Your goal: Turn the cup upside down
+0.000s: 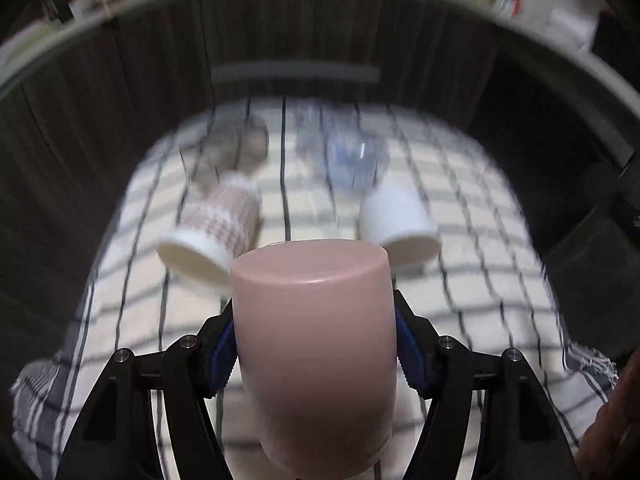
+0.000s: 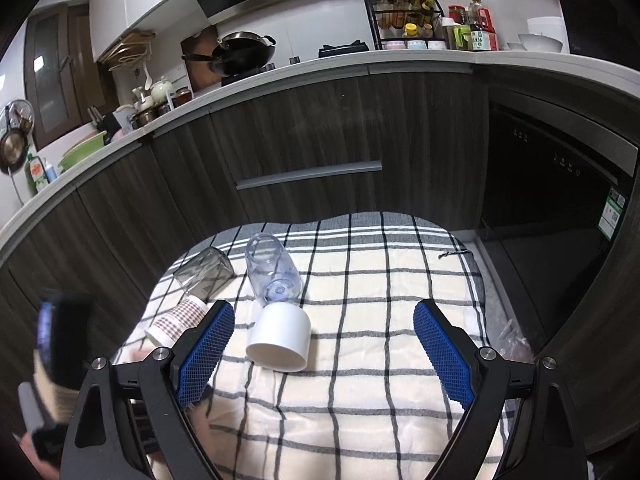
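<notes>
Between left fingers: left gripper (image 1: 314, 344) clamped on pink cup (image 1: 314, 344), closed base facing away (blurred view), above checked cloth (image 1: 460, 300).
Right view: right gripper (image 2: 324, 354) spread apart, holding nothing; white cup (image 2: 282, 338) lies on its side beyond.

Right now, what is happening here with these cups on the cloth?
The left gripper is clamped on a pink plastic cup, holding it above the checked cloth with its flat base facing the camera. The right gripper is open and holds nothing. Four other vessels lie on their sides: a plain white cup, a checked paper cup, a clear blue-tinted bottle and a smoky grey glass.
</notes>
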Available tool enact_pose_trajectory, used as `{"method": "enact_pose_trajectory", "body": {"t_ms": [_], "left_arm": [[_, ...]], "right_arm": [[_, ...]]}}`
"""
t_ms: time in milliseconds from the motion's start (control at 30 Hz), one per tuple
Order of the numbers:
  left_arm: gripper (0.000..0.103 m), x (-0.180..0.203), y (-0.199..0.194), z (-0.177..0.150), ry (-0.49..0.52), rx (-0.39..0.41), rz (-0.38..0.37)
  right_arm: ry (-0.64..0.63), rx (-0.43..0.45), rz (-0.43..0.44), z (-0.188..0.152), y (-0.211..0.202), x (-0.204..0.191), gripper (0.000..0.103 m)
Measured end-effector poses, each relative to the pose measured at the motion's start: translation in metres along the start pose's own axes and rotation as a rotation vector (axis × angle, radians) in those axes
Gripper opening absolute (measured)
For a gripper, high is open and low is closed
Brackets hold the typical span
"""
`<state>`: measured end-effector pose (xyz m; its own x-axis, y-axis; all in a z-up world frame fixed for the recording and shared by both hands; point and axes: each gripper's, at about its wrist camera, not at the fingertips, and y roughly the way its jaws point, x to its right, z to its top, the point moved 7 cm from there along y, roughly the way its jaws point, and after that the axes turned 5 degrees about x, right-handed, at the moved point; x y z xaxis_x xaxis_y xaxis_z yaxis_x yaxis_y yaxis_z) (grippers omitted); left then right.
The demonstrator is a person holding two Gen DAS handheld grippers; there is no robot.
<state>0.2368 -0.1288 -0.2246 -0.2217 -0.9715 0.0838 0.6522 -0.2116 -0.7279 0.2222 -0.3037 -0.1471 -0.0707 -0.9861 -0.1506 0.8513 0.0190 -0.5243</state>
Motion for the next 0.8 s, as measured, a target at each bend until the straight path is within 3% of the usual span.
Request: {"method": "enact_pose_trajectory", "body": {"t_ms": [100,200,367,800], "left_arm": [[0.067,0.003,-0.001,0.004,0.016,0.176,0.000],[0.067,0.006,0.003,-0.003,0.043,0.282,0.035],[0.067,0.002,0.013,-0.015,0.016,0.264,0.024],[0.068,0.019,0.009,-0.047,0.079,0.277,0.038]], "right_arm": [[-0.036,0.007,-0.019,-0.004,0.000,-0.004,0.091],[-0.071,0.019,-0.036,-0.006,-0.002,-0.007,0.091],[-0.090,0.028,-0.038,-0.008,-0.005,-0.008,0.091],[-0.149,0.030,-0.041,-0.018,-0.006,-0.014,0.091]]}}
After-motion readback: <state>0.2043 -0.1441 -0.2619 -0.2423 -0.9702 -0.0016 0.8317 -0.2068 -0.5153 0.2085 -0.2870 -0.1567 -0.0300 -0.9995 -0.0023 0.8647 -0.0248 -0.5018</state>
